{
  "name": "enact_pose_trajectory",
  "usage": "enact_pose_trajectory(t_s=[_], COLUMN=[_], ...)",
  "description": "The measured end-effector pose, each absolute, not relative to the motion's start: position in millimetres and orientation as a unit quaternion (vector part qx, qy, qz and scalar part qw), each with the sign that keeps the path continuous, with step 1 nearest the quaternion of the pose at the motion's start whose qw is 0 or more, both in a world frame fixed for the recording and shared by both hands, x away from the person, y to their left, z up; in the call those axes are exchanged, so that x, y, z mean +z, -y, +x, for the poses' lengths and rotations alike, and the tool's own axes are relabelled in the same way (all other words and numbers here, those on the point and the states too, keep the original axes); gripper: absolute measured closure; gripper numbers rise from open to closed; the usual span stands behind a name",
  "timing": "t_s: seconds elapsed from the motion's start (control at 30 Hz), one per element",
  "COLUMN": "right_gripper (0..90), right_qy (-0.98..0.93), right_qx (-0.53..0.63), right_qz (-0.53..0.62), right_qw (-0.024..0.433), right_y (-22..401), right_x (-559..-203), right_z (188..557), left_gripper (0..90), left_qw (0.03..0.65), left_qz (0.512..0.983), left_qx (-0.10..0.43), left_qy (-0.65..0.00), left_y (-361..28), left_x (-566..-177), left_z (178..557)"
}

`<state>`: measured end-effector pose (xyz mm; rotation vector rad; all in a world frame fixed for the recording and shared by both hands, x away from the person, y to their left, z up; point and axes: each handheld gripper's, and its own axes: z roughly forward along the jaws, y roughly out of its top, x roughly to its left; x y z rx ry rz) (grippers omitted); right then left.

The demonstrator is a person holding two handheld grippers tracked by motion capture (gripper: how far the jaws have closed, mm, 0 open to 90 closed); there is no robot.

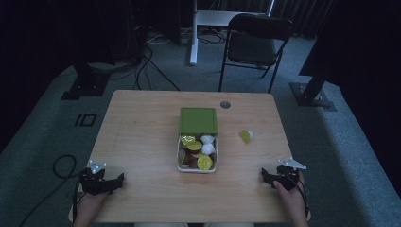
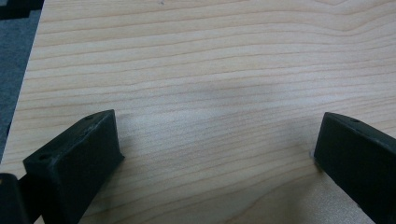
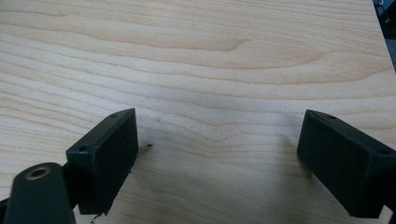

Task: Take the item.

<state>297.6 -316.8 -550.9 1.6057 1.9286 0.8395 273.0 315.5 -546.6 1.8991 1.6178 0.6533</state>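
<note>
A white box [image 1: 180, 159] sits mid-table, packed with several small capsules with yellow-green and white tops. Its green lid [image 1: 198, 119] lies flat just behind it. One loose capsule [image 1: 246, 136] rests on the wood to the right of the lid. My left gripper [image 1: 104, 182] rests near the table's front left corner, held by a hand. In its own view the left gripper [image 2: 217, 140] is open over bare wood. My right gripper [image 1: 279, 178] rests near the front right, and the right gripper [image 3: 218, 137] is open with nothing between its jaws.
The wooden table [image 1: 142, 123] has a round cable hole [image 1: 225, 104] at its back edge. A black folding chair [image 1: 253, 45] stands behind the table, beside a white desk leg [image 1: 193, 33]. Cables [image 1: 64, 165] trail over the grey carpet to the left.
</note>
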Motion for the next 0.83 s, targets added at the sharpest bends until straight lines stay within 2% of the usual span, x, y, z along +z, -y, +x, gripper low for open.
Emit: enact_pose_trajectory(t_s=[0.83], right_gripper=[11.2], right_qy=[-0.696], right_qx=[0.303], right_qz=[0.601], right_qw=[0.25], right_y=[313.2], right_x=[-550.9], right_z=[300.6], left_gripper=[0.5], left_qw=[0.277], left_qz=[0.706], left_qx=[0.244], left_qy=[-0.604], left_y=[-315.6], left_x=[-546.6], left_z=[273.1])
